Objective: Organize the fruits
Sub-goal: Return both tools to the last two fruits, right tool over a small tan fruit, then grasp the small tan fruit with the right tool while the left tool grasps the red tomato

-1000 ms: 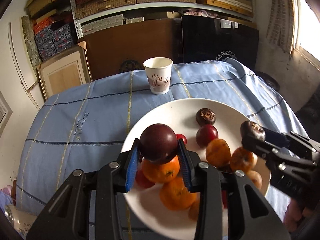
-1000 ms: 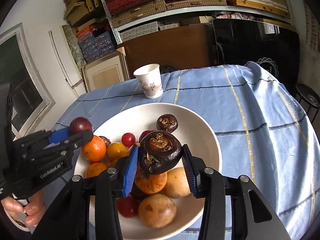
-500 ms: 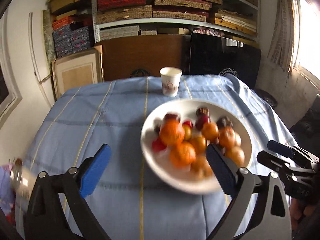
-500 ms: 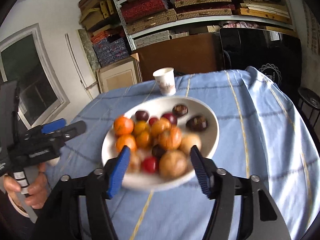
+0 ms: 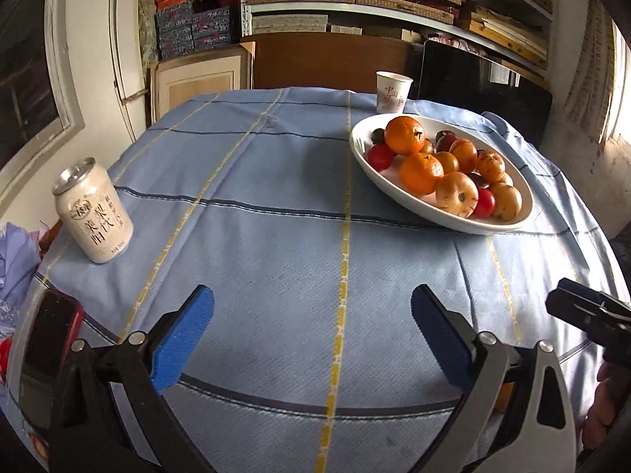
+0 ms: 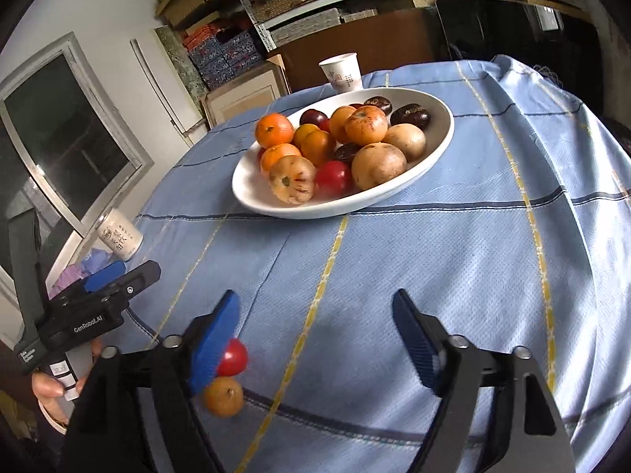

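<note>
With both jaws spread wide, my left hand-held gripper [image 5: 311, 333] and right hand-held gripper [image 6: 315, 333] hover empty above the bench [image 5: 276, 205], well short of the fruit bowl [image 6: 398, 189].

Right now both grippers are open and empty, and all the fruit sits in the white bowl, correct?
Not all. The right wrist view shows a small red fruit and a small orange fruit outside the white bowl, near the right gripper. Both grippers are open and empty.

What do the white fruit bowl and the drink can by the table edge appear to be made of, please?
Bowl: probably glazed ceramic, judging by its smooth, glossy white rim, though melamine is possible. Can: likely aluminium, with a bare silvery top and a matte cream printed wall.
</note>
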Motion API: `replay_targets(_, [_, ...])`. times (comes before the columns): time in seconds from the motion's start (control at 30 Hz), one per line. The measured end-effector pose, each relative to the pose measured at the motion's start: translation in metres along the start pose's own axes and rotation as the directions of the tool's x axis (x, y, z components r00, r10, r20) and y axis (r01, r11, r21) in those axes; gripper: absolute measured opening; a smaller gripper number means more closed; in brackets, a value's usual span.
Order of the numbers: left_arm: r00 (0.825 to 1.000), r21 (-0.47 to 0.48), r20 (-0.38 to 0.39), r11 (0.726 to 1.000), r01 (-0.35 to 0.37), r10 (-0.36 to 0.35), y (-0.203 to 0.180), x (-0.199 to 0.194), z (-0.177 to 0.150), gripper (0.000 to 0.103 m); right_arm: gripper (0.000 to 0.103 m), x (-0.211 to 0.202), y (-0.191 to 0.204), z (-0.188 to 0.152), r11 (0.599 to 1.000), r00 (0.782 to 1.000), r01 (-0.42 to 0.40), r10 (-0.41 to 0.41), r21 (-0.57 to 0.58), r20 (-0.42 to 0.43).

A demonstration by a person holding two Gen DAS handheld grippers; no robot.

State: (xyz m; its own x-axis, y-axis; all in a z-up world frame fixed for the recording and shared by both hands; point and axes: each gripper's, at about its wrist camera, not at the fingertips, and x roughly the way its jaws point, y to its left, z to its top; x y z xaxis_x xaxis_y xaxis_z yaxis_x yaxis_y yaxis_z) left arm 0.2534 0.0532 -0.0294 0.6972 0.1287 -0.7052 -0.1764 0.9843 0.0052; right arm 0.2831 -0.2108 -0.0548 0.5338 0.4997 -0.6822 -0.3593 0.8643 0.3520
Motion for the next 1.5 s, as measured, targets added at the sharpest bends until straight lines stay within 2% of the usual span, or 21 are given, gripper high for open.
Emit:
replay_targets(0.2, [1.0,0.021,-0.003,0.999,-0.028,0.028,0.0,-0.001,-0.002,0.098,0.086,-0.002,0.018,-0.015,0.998,1.0,0.014,-0.015,-0.064,-0.013])
replay_targets(0.4, [0.999,-0.031,-0.019,0.998,-0.048,0.048,0.014,0.002,-0.001,0.098,0.086,-0.014,0.04,-0.027,0.979,0.996,-0.084,0.081,-0.183,-0.027])
replay_targets(0.7, [0.999,-0.056,-0.032,0.997,-0.046,0.044,0.02,0.004,-0.001,0.098,0.076,-0.011,0.06,-0.039,0.951,0.993,-0.103,0.079,-0.291,-0.093])
replay_targets(0.87, [0.998,-0.047,-0.037,0.998,-0.047,0.045,0.018,0.005,-0.001,0.098,0.061,-0.008,0.07,-0.048,0.935,0.991,-0.096,0.057,-0.342,-0.121])
replay_targets(1.3, [0.999,-0.04,-0.025,0.998,-0.037,0.036,0.016,0.0,0.0,0.098,0.041,0.002,0.074,-0.054,0.925,0.986,-0.093,0.033,-0.368,-0.165])
replay_targets(1.5, [0.999,-0.051,-0.032,0.998,-0.036,0.034,0.017,0.0,-0.001,0.098,0.032,0.006,0.071,-0.054,0.934,0.983,-0.091,0.029,-0.346,-0.18])
